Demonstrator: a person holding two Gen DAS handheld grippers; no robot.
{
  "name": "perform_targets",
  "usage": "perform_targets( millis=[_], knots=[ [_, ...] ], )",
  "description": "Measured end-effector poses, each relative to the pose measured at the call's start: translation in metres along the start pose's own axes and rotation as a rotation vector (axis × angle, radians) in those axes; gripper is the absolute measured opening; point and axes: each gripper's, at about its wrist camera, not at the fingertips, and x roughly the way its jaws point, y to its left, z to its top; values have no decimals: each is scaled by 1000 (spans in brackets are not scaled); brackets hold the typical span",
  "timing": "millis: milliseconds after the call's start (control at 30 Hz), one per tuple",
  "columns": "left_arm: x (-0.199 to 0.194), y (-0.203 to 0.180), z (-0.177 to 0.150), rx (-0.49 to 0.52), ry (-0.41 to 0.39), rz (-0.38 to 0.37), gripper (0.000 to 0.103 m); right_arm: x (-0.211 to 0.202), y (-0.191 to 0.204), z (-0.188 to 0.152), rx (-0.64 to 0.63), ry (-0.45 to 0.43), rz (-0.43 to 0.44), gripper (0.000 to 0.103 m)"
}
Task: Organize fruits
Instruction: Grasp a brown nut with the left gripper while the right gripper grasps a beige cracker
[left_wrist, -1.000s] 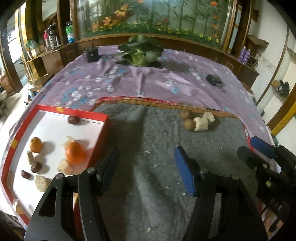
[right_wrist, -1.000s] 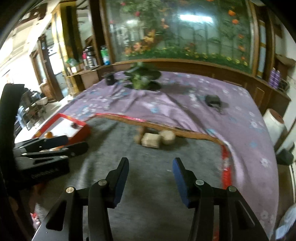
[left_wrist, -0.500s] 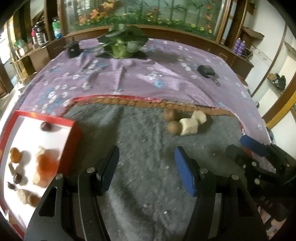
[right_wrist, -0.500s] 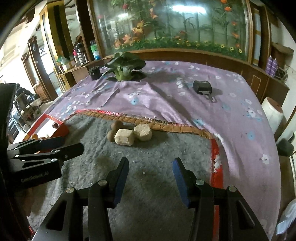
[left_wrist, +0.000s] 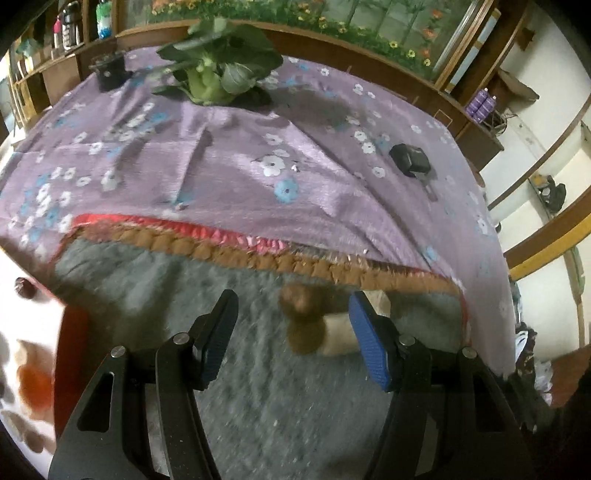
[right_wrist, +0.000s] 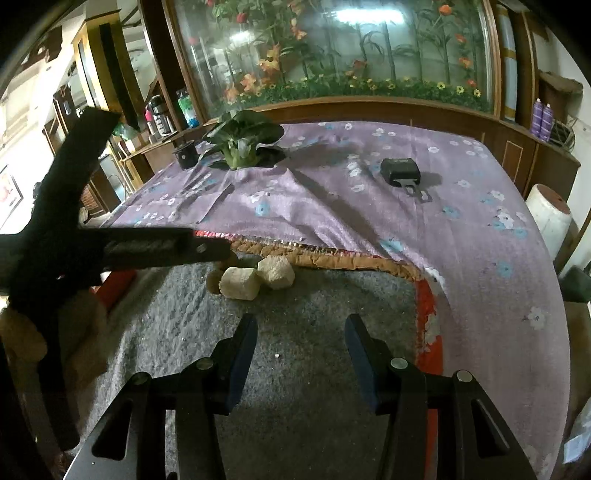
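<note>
Fuzzy grey mat (right_wrist: 314, 369), crumbly beige blocks (right_wrist: 240, 283).

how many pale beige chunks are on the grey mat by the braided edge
2: one chunk lies at the front of the cluster, the other chunk touches its right side, nearer the braided edge. More may hide behind the left gripper.

The grey mat (right_wrist: 314, 354) looks rough and fuzzy, like felt, with a braided tan trim (right_wrist: 332, 258) along its far edge. Beyond it the purple cloth (right_wrist: 332, 206) has a soft sheen and printed flowers. The two pale chunks (right_wrist: 240, 283) look dry and crumbly. The right gripper (right_wrist: 301, 349) is matt black plastic with dull metal rivets and ribbed blue pads (left_wrist: 367, 345).
</note>
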Motion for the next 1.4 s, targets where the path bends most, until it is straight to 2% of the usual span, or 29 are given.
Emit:
perform_targets(
  millis=[100, 233, 267, 333, 467, 733, 800, 833, 1033, 1200, 1400],
  knots=[
    [9, 1, 1, -4, 21, -3, 62, 1, 0, 0, -1, 7, 4, 48],
    [17, 8, 0, -23, 35, -7, 37, 2, 0, 3, -7, 21, 11, 48],
    [16, 10, 0, -27, 31, -2, 35, 2, 1, 5, -10, 23, 12, 48],
    [15, 13, 1, -36, 27, -27, 25, 4, 2, 7, -10, 30, 29, 48],
    [7, 16, 1, -35, 8, -20, 25, 13, 11, 12, -21, 50, 82, 48],
    [-22, 31, -6, -49, -40, -6, 25, 53, 34, 21, -106, 92, 70, 48],
    [-29, 34, -10, -47, -53, 0, 25, 64, 40, 23, -125, 112, 69, 42],
    [-31, 35, -11, -45, -57, 3, 25, 67, 42, 24, -131, 117, 71, 36],
    [-38, 44, -18, -50, -72, 27, 25, 79, 50, 29, -156, 97, 36, 29],
    [-51, 49, -29, -35, -89, 52, 25, 64, 43, 26, -118, 71, 54, 28],
    [-77, 55, -55, 10, -152, 136, 25, 27, 53, 12, -115, 25, 81, 28]
  ],
)
